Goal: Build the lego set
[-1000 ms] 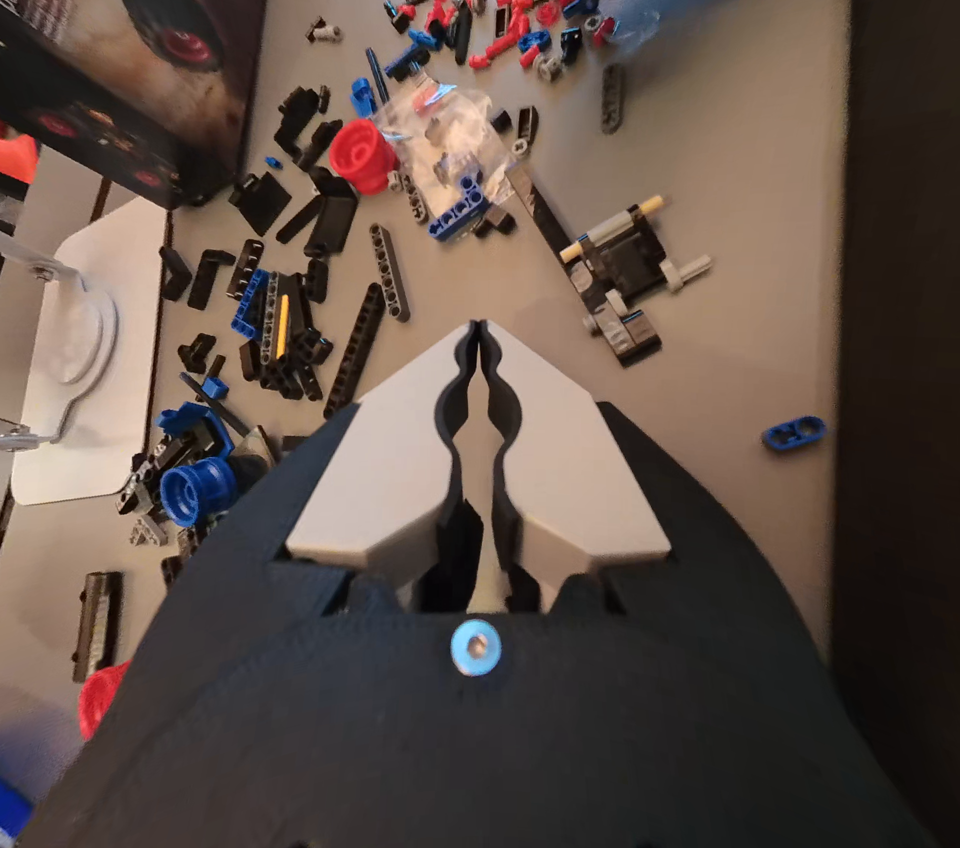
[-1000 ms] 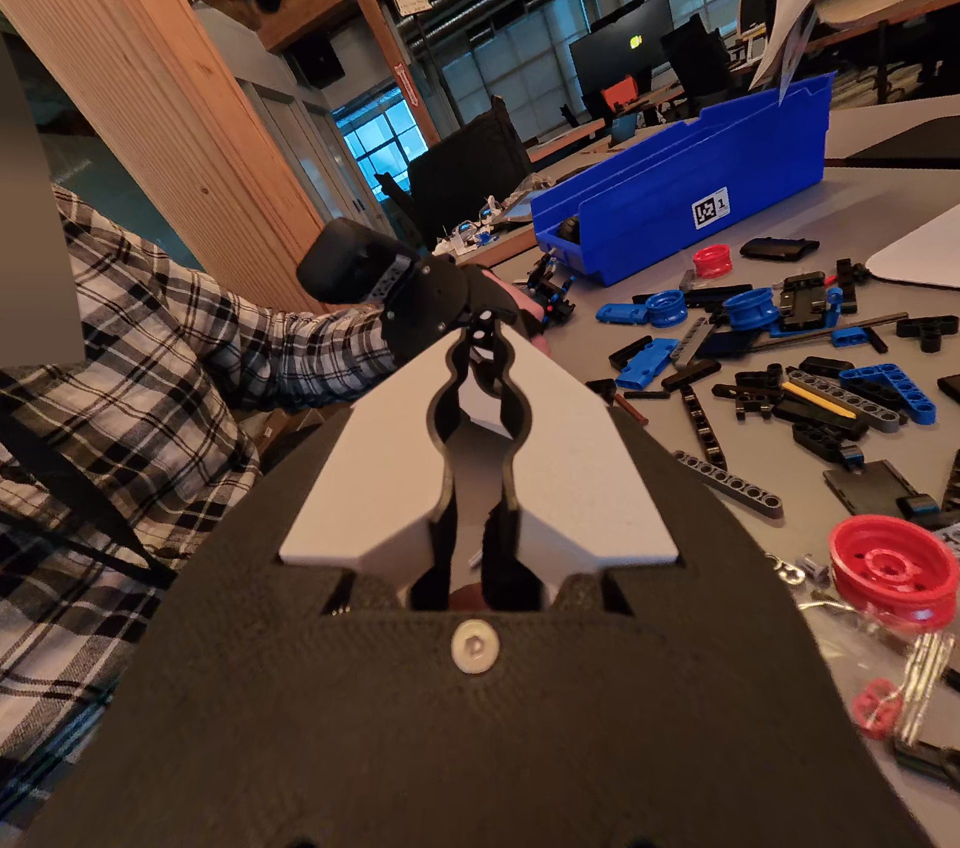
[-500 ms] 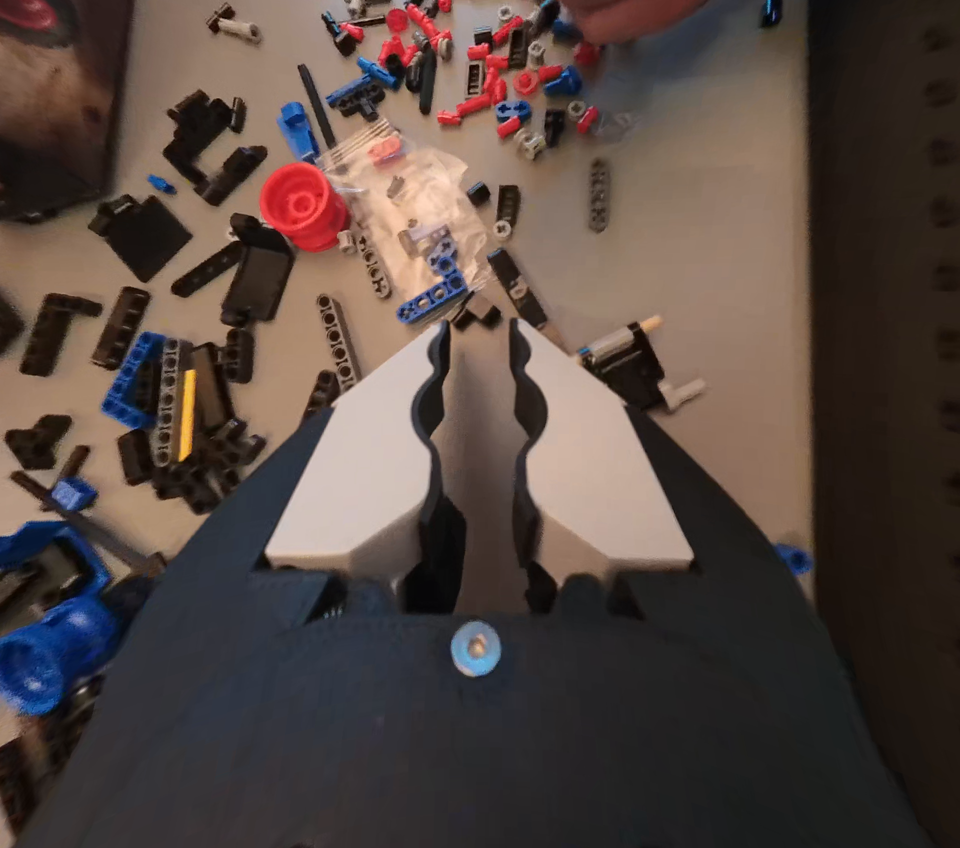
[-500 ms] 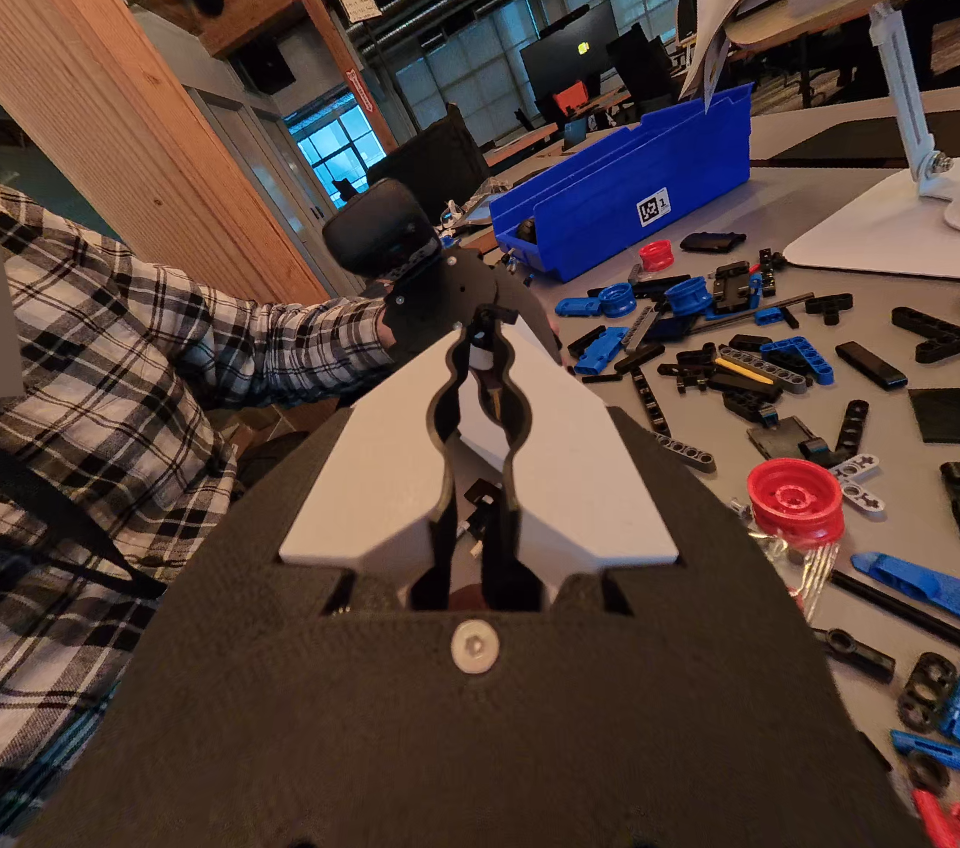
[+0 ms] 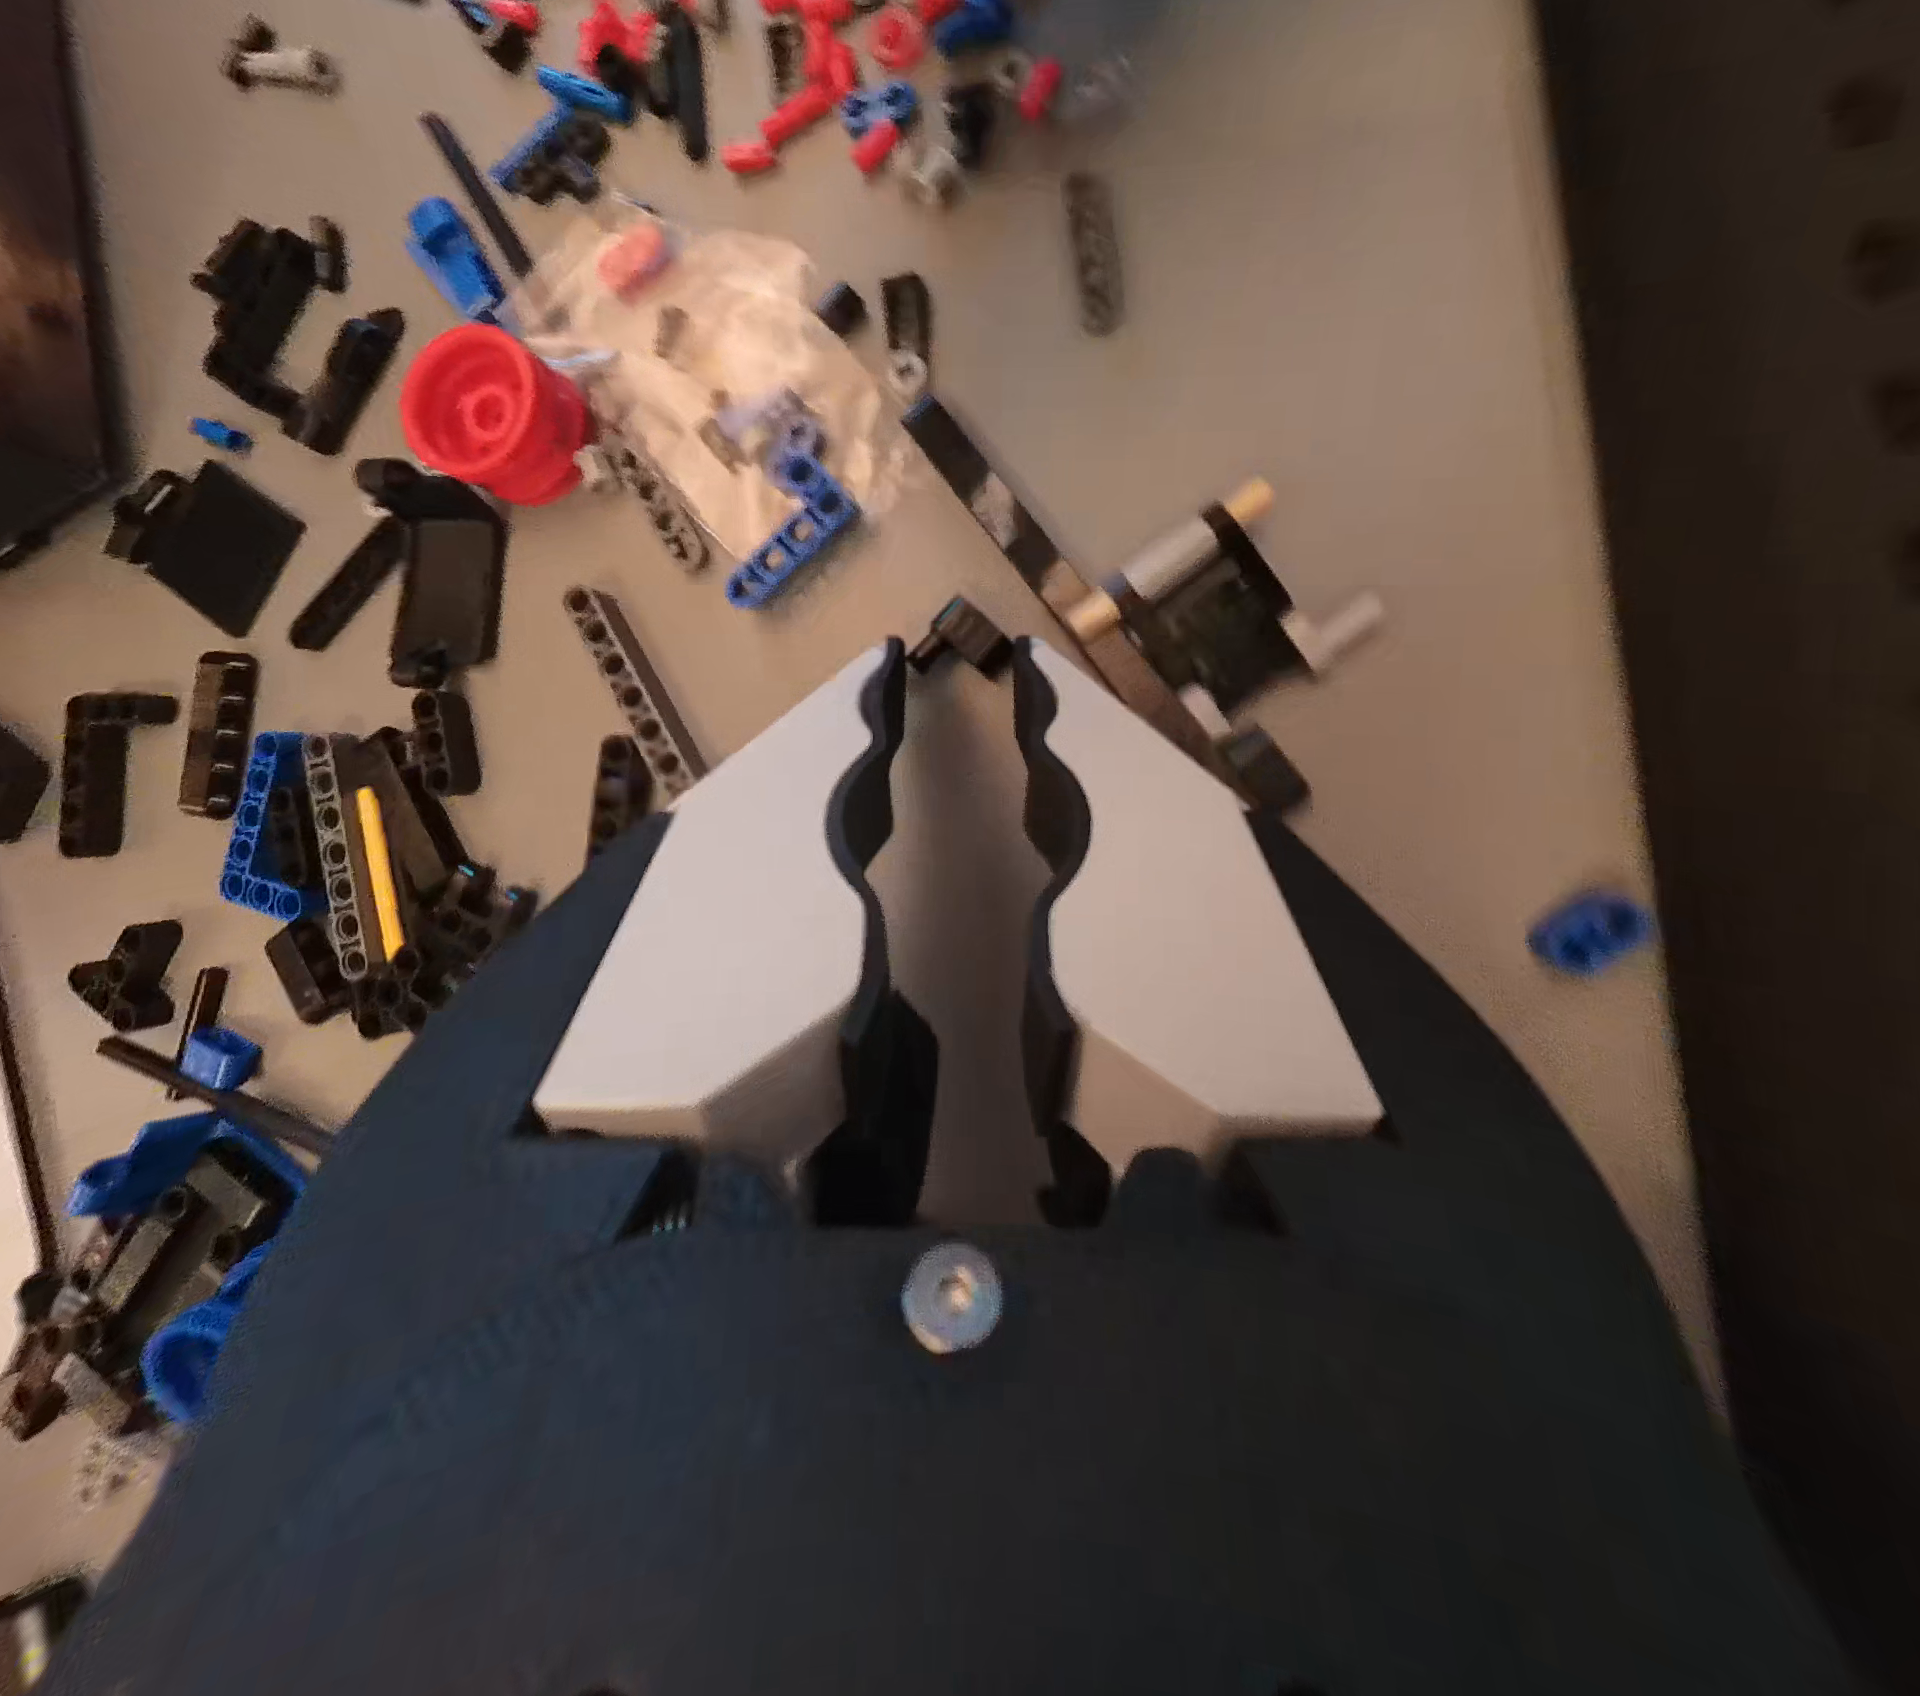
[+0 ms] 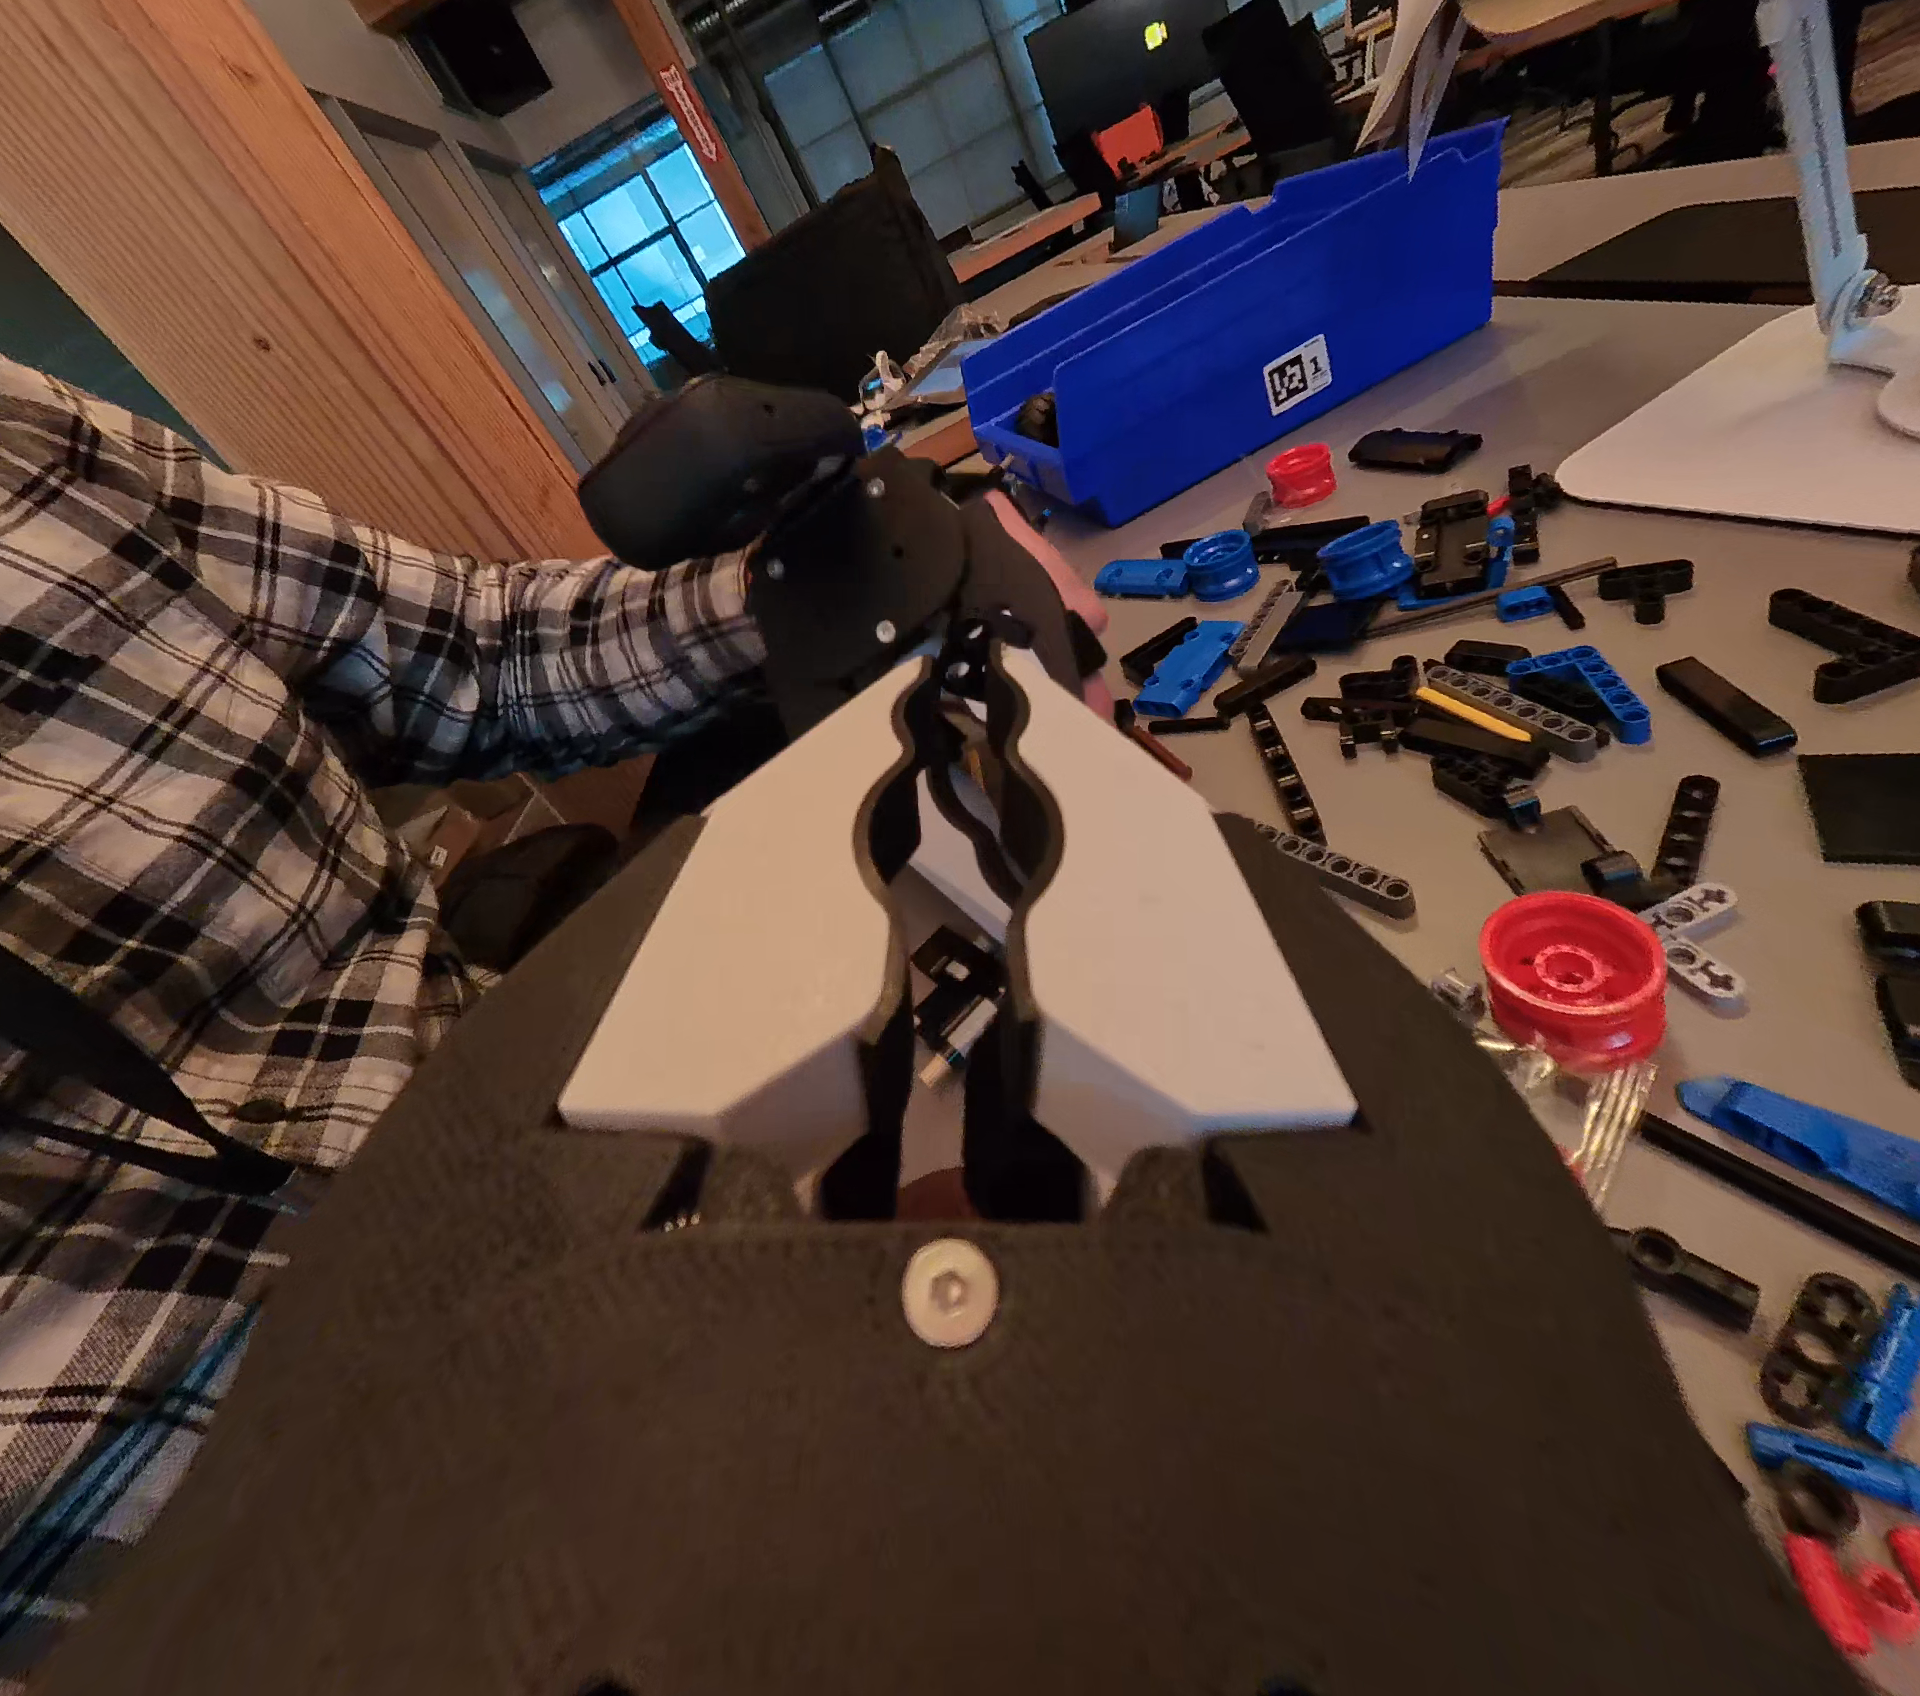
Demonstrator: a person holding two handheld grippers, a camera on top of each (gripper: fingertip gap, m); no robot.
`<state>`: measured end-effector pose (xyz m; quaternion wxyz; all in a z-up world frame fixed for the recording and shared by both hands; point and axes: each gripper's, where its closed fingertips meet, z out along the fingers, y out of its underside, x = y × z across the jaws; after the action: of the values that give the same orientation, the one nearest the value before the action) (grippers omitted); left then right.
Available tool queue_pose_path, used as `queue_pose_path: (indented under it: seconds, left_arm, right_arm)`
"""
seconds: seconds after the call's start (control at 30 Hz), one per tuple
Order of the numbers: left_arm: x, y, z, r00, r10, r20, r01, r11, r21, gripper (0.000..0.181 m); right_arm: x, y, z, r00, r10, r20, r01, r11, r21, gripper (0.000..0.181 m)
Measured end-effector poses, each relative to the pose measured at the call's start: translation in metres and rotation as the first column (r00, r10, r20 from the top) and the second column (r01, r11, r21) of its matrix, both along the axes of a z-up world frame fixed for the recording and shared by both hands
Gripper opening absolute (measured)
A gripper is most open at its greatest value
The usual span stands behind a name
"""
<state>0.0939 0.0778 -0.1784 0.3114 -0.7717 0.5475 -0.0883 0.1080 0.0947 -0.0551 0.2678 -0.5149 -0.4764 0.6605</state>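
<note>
Lego pieces: we see them loose all over the grey tabletop [image 5: 1351, 296], the set far from built
Left wrist view, fingers: our left gripper [image 5: 958, 659] now stands parted and empty; a second ago its tips were pressed together
Left wrist view, target: a small black piece [image 5: 961, 630] lies just past the tips, beside the part-built black assembly [image 5: 1210, 607] with its tan and grey pins
Left wrist view, meaning: we judge we are lining up to pick that black piece
Left wrist view, nearby: red wheel [image 5: 488, 412] touching a clear bag [image 5: 717, 389]
Right wrist view, fingers: our right gripper [image 6: 961, 670] is nearly closed on a small black piece [image 6: 971, 659], as it was a second ago
Right wrist view, beyond: blue bin [image 6: 1247, 337] far off; the view has swung toward the pieces
</note>
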Motion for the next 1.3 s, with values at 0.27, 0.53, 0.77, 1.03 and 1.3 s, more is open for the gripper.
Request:
queue_pose_path:
  seconds: [0.27,0.53,0.77,1.03,1.3]
  left_arm:
    - [-0.058,-0.029,0.006,0.999,0.005,-0.050,-0.006,1.000,-0.030,0.033]
    - [-0.052,-0.025,-0.001,0.977,0.212,-0.010,-0.212,0.976,-0.041,0.017]
    - [-0.047,-0.023,-0.001,0.990,0.139,-0.025,-0.138,0.990,0.033,0.008]
    - [-0.029,-0.018,0.039,0.998,0.009,-0.064,0.019,0.908,0.418,0.008]
    - [-0.013,-0.023,0.075,0.984,-0.040,-0.171,0.142,0.752,0.644,0.007]
  right_arm:
    - [-0.011,-0.019,-0.021,0.993,0.062,0.103,-0.068,0.996,0.059,0.007]
    - [-0.026,-0.021,-0.042,0.970,0.057,0.237,-0.086,0.990,0.115,0.007]
    - [-0.035,-0.028,-0.058,0.942,0.085,0.324,-0.144,0.976,0.163,0.008]
    - [-0.032,-0.026,-0.036,0.964,0.170,0.204,-0.157,0.985,-0.077,0.007]
    - [-0.027,-0.038,-0.028,0.957,0.247,0.152,-0.220,0.960,-0.172,0.007]
